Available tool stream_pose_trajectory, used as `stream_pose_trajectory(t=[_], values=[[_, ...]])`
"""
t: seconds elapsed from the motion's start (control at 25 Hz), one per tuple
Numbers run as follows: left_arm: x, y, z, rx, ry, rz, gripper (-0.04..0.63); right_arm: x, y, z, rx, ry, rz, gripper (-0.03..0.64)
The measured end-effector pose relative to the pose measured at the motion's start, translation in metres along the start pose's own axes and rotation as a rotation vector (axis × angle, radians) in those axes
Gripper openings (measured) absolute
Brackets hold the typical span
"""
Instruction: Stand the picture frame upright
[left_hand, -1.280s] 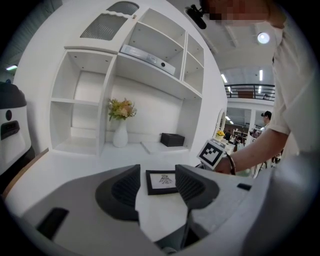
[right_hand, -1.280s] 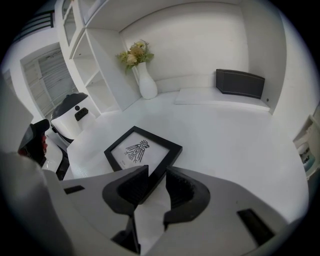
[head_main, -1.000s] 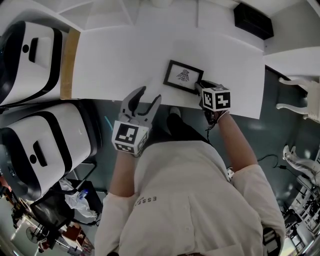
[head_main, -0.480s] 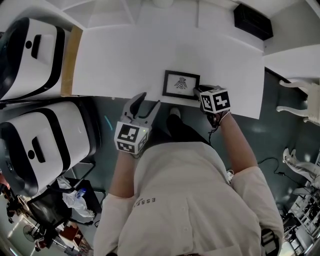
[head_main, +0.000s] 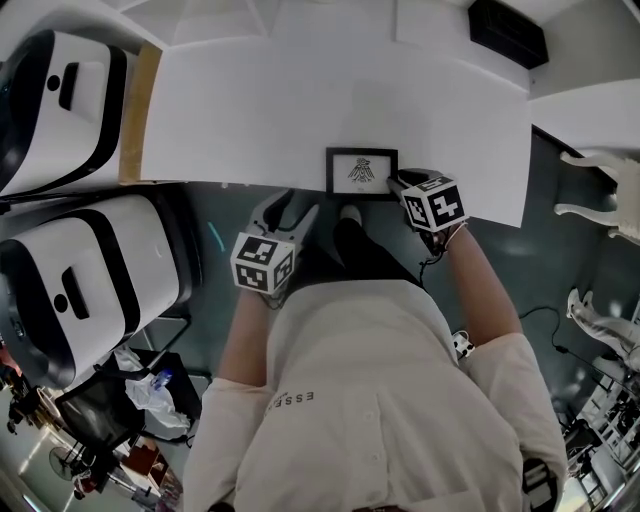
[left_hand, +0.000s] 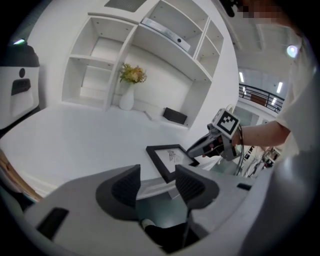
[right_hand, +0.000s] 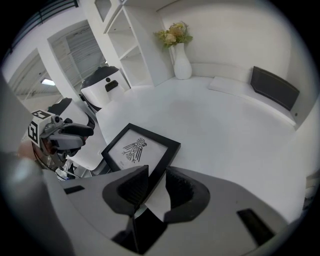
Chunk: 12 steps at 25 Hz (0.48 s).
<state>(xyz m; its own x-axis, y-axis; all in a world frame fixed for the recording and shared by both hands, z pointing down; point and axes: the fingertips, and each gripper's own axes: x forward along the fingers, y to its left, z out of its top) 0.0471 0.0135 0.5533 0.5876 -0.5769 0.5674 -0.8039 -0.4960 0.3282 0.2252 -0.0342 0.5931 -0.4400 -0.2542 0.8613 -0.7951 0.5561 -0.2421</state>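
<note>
The black picture frame (head_main: 361, 172) with a bird drawing lies at the front edge of the white table (head_main: 300, 100). My right gripper (head_main: 398, 182) is shut on its right-hand corner. In the right gripper view that corner of the frame (right_hand: 137, 149) sits between the two pads of the right gripper (right_hand: 156, 186), and the frame looks slightly tilted off the table. My left gripper (head_main: 290, 205) is open and holds nothing. It hangs just off the table's front edge, left of the frame. In the left gripper view the frame (left_hand: 167, 157) lies ahead of the left gripper (left_hand: 156, 182).
Two large white and black machines (head_main: 60, 110) (head_main: 90, 290) stand at the left. A black box (head_main: 507, 35) sits at the table's back right. A white vase with flowers (right_hand: 181, 60) and white shelves (left_hand: 150, 60) line the far wall.
The frame has turned from askew to square with the table edge and slid nearer to that edge, still in the right gripper. The left gripper has drawn back a little from the table.
</note>
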Motion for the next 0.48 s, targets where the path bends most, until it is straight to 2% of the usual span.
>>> stream_pose_trajectory(t=[0.16, 0.28, 0.36, 0.48], values=[[0.012, -0.009, -0.019, -0.016, 0.058, -0.050, 0.215, -0.002, 0.003, -0.007, -0.026, 0.011, 0.027, 0.118], [0.021, -0.015, -0.027, -0.060, 0.079, -0.076, 0.215, -0.003, 0.005, -0.011, -0.038, 0.015, 0.041, 0.118], [0.027, -0.016, -0.030, -0.115, 0.083, -0.094, 0.215, -0.004, 0.006, -0.012, -0.047, 0.014, 0.047, 0.119], [0.036, -0.018, -0.032, -0.245, 0.081, -0.129, 0.215, -0.005, 0.007, -0.012, -0.074, 0.007, 0.046, 0.120]])
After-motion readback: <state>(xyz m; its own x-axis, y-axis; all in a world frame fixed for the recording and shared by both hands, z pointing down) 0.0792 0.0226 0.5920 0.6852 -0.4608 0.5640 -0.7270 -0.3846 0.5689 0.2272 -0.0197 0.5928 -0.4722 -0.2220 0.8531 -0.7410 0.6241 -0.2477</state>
